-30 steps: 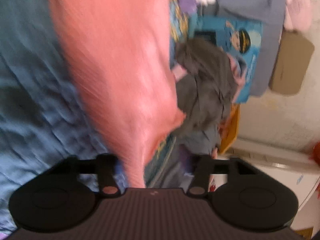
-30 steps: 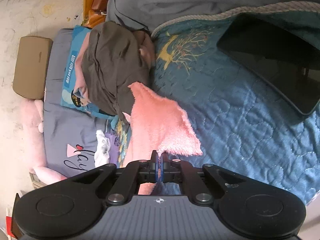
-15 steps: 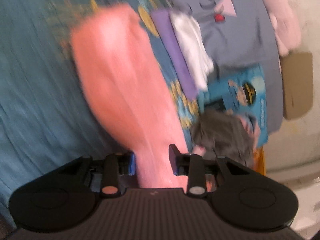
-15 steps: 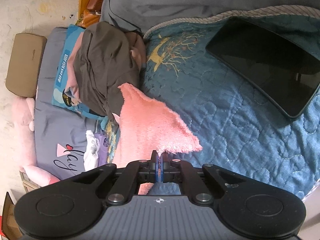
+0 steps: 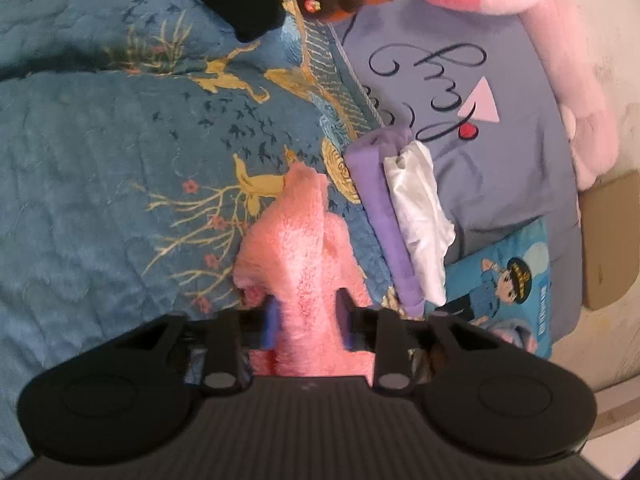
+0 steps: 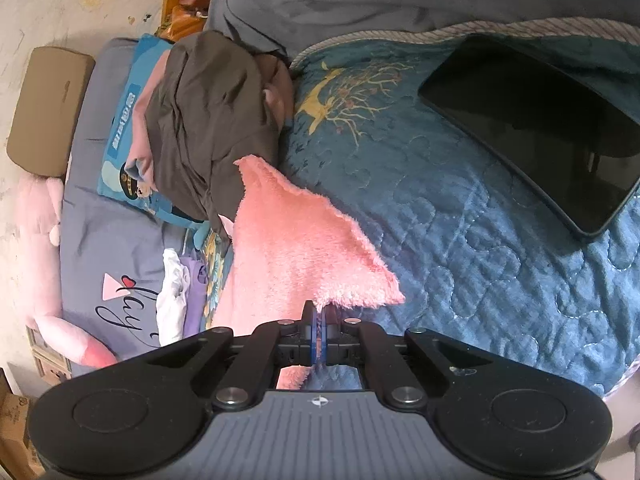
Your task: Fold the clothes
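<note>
Left gripper (image 5: 308,322) now swung toward the lilac pillow (image 5: 500,128), jaws closed in on the bunched fluffy pink towel (image 5: 298,256), right gripper (image 6: 320,332) pinched shut on towel edge, towel held over blue quilted bedspread (image 6: 460,240), folded purple and white garments (image 5: 404,216) beside.

My right gripper (image 6: 320,322) is pinched tight on the edge of the fluffy pink cloth (image 6: 296,248). The cloth spreads out in front of me on the blue quilt (image 6: 460,216). Its far corner touches a heap of dark grey clothes (image 6: 208,120). That heap sits on a blue cartoon pillow (image 6: 132,164). Off to my right, a black tablet (image 6: 532,120) lies flat on the quilt, well apart from the cloth. To my left I see a white cloth (image 6: 174,292) on a purple one (image 6: 195,300), and a pink plush toy (image 6: 40,240) beside the wall.
</note>
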The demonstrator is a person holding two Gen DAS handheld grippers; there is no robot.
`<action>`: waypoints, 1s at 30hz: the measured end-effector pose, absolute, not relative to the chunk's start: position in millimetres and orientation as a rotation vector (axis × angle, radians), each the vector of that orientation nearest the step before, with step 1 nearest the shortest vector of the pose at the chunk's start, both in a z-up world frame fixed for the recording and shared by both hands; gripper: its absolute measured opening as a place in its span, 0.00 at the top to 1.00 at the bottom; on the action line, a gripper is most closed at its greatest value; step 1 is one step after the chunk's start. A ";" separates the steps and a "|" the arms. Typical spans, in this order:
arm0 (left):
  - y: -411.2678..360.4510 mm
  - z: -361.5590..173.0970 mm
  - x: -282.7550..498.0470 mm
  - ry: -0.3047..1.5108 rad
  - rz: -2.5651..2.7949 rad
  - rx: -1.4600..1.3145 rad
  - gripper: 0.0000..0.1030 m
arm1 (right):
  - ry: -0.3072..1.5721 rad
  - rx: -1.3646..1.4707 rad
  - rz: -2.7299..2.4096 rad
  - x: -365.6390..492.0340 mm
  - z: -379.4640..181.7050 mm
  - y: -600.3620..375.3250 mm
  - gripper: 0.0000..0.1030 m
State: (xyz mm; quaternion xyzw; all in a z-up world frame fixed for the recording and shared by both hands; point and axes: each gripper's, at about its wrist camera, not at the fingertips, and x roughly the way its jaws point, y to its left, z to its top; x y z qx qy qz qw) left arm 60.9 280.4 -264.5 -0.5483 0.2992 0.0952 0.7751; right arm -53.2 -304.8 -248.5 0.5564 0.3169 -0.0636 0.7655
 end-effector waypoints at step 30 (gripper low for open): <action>341.6 -280.9 33.5 0.740 0.252 -1.227 0.43 | 0.669 1.081 -0.168 -46.2 -232.5 -298.6 0.98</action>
